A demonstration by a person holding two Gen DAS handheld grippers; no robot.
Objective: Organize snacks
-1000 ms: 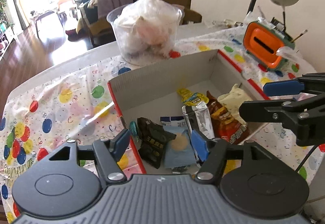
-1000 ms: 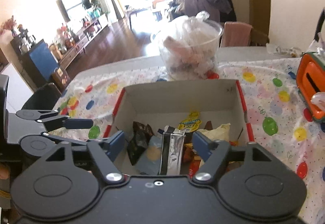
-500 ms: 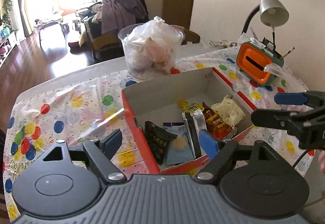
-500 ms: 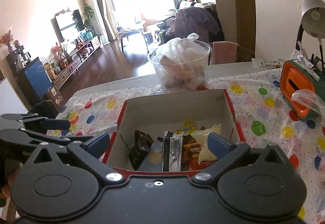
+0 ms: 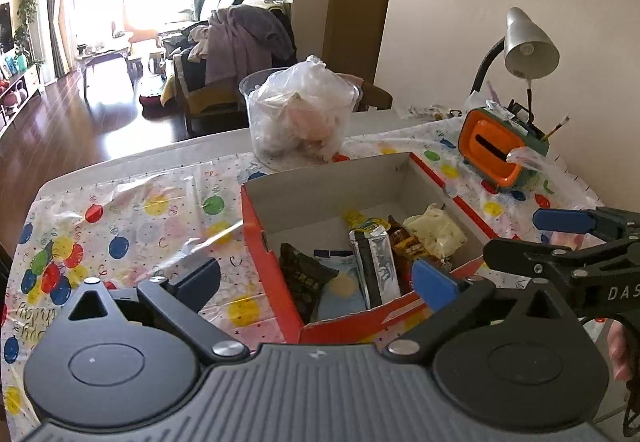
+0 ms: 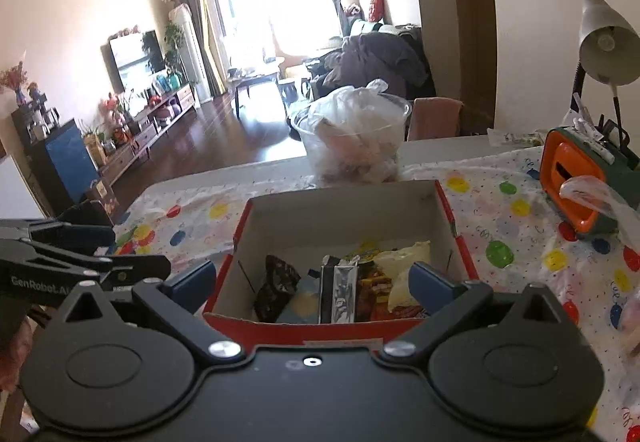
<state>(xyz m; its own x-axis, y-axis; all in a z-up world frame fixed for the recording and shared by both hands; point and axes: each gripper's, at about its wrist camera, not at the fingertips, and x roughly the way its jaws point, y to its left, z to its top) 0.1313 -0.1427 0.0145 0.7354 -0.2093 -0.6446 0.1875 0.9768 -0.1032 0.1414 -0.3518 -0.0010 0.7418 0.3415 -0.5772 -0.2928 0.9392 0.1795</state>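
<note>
A red cardboard box (image 5: 276, 242) with a white inside sits on the balloon-print tablecloth and also shows in the right wrist view (image 6: 344, 209). Several snack packets lie at its near end: a dark packet (image 5: 306, 276), a silver packet (image 5: 378, 262), a brown packet (image 5: 408, 242) and a pale yellow packet (image 5: 436, 228). My left gripper (image 5: 316, 282) is open and empty, held back over the box's near left corner. My right gripper (image 6: 312, 282) is open and empty, just before the box's near wall. Each gripper shows in the other's view.
A clear tub (image 5: 302, 125) stuffed with a plastic bag stands behind the box. An orange and green desk organiser (image 5: 498, 145) and a grey lamp (image 5: 528, 45) stand at the right by the wall. The tablecloth (image 5: 132, 226) spreads left of the box.
Both grippers have pulled back and up from inside the box, so the whole box now shows. Both stay open and empty. The snacks have not moved.
</note>
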